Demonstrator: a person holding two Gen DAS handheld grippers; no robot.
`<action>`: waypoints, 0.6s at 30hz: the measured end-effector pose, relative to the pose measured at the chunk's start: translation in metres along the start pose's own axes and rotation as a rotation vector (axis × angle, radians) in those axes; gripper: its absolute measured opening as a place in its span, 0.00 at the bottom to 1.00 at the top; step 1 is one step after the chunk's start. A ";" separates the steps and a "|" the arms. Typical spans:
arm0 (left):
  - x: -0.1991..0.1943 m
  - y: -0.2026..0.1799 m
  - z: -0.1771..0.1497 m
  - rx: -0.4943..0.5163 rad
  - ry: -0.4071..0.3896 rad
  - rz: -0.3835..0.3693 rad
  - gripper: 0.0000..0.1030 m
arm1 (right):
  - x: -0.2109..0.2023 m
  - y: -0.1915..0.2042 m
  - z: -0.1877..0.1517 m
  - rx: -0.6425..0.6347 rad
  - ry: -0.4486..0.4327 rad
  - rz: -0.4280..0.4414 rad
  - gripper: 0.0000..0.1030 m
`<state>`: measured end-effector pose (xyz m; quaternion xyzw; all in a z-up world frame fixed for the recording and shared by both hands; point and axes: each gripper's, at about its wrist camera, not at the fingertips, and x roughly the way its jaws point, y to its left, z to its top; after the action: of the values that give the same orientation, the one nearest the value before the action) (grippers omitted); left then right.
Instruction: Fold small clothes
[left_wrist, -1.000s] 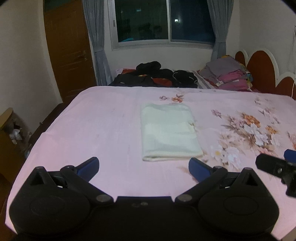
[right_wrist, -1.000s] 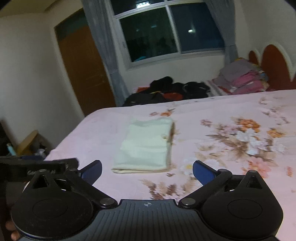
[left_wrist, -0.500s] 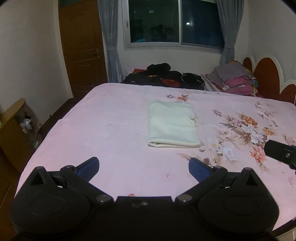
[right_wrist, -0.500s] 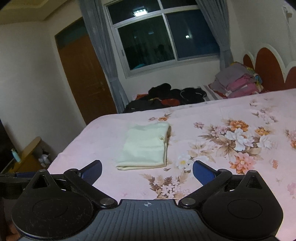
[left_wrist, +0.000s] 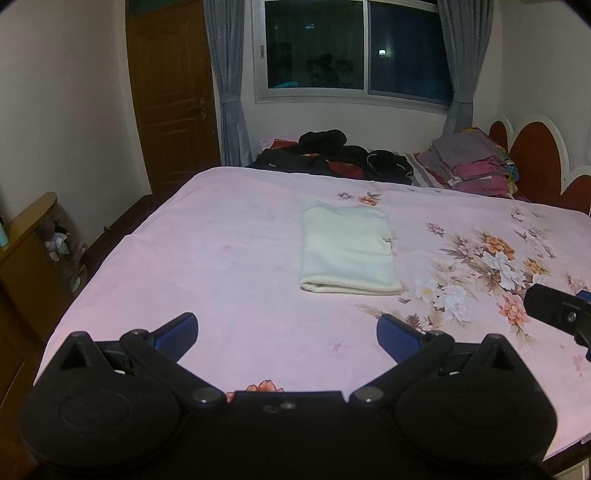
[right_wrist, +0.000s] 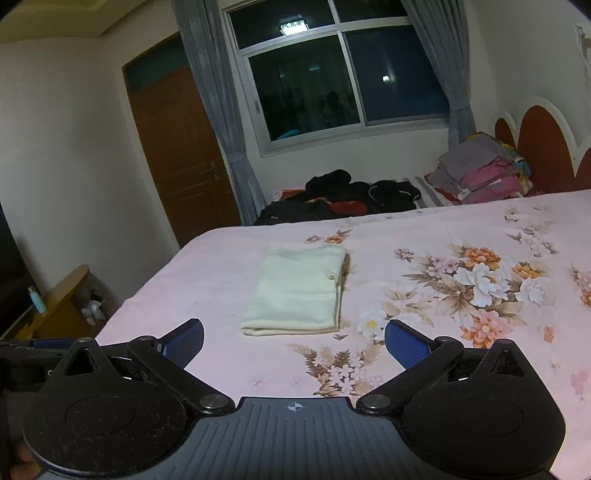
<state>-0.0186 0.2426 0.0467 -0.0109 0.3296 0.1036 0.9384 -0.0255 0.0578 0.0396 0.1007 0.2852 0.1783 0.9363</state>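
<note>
A pale cream garment (left_wrist: 349, 247) lies folded into a neat rectangle on the pink floral bedsheet (left_wrist: 229, 258); it also shows in the right wrist view (right_wrist: 299, 291). My left gripper (left_wrist: 287, 334) is open and empty, held above the near part of the bed, well short of the garment. My right gripper (right_wrist: 293, 341) is open and empty, also short of the garment. The right gripper's black body (left_wrist: 557, 314) shows at the right edge of the left wrist view.
A pile of dark clothes (left_wrist: 332, 155) and a stack of folded grey and pink clothes (left_wrist: 472, 166) lie at the far side of the bed. A red headboard (left_wrist: 535, 158) stands at the right. A wooden cabinet (left_wrist: 33, 251) and door (left_wrist: 173, 92) are at the left.
Both grippers have pulled back and up from the folded garment, which now looks smaller and farther. Both stay open and empty. The garment has not moved.
</note>
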 end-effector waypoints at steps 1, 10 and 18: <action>-0.001 0.001 0.000 -0.001 -0.001 0.001 1.00 | 0.000 0.001 0.000 -0.002 0.000 0.000 1.00; 0.001 0.002 -0.001 -0.004 0.001 0.003 1.00 | 0.003 0.002 -0.001 0.001 0.003 0.004 1.00; 0.001 0.002 -0.001 -0.001 0.002 0.003 1.00 | 0.005 0.001 -0.002 -0.001 0.009 0.006 1.00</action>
<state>-0.0187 0.2445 0.0454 -0.0112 0.3307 0.1052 0.9378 -0.0228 0.0613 0.0359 0.1000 0.2890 0.1816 0.9346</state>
